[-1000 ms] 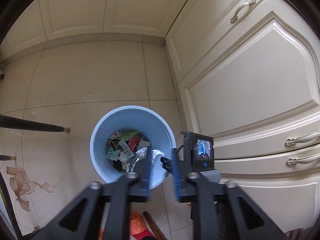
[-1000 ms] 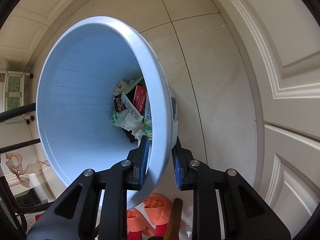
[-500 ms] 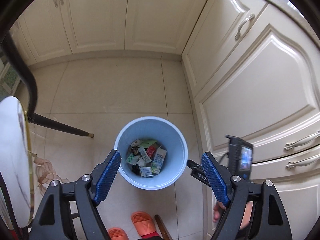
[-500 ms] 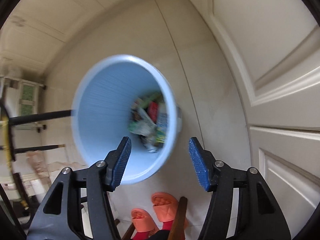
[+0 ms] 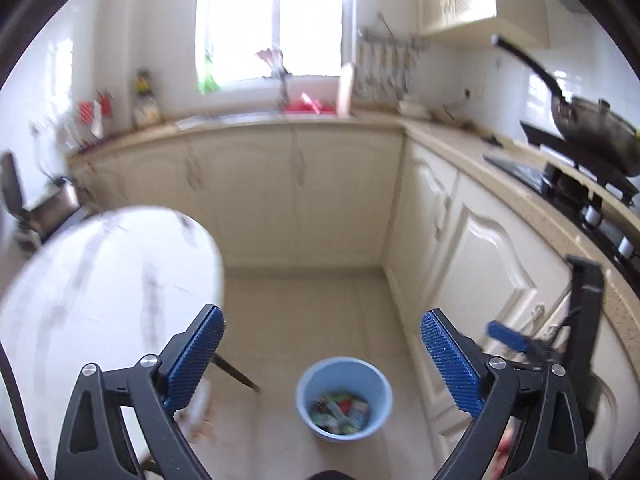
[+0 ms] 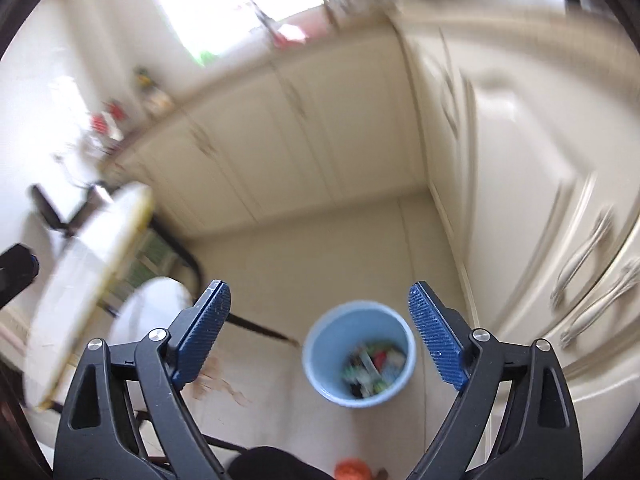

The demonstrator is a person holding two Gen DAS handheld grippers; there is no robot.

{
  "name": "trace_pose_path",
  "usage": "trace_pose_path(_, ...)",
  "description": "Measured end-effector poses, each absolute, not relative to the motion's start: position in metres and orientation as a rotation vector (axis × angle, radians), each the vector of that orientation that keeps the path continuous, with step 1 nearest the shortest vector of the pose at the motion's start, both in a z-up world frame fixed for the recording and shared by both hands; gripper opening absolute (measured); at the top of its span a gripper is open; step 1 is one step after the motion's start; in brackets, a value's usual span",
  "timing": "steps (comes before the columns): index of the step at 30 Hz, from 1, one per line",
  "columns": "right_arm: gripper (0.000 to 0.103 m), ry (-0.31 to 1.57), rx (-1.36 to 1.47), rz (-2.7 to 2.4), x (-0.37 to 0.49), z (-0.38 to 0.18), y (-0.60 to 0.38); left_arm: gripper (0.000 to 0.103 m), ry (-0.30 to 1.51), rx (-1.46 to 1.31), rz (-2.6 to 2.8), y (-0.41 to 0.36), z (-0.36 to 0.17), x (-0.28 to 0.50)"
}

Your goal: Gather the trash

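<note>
A round white marble-patterned surface [image 5: 100,300] is seen at the left. The left tongs [image 5: 320,364] are spread wide, their jaws having just been opening, and nothing is held between the blue ribbed pads [image 5: 192,364]. A round light-blue plastic bin [image 5: 344,398] with mixed wrappers inside stands upright on the cream tiled floor [image 5: 304,304], just beside the cream cabinets [image 5: 480,260]. The right tongs [image 6: 319,338] have likewise just been opening and are empty, well above the bin [image 6: 358,360]

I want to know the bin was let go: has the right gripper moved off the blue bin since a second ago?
Yes. The right gripper, jaws just opened and empty, has risen clear of the blue bin, which now stands small on the floor by the cabinets.
</note>
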State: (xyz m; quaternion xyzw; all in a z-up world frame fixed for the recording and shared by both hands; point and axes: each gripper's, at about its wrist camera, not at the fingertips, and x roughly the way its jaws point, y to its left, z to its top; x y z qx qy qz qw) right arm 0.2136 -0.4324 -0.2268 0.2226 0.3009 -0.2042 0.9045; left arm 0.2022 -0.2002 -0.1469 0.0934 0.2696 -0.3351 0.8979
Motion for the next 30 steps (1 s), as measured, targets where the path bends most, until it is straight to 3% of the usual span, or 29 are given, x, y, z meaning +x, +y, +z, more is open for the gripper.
trace_pose_path(13,0.103,0.286,0.148,-0.107,0.178,-0.039,-0.234,0.102,0.279,0.146,-0.290,-0.025,-0.059,0.028)
trace_pose_path(21,0.103,0.211,0.006,-0.015,0.174,0.016,-0.142,0.102,0.108,0.068,-0.084,0.014,-0.043,-0.093)
trace_pose_path(30,0.103,0.185,-0.047,0.111,0.166,0.027,-0.101,0.102,0.029,0.029,0.017,0.000,-0.066,-0.175)
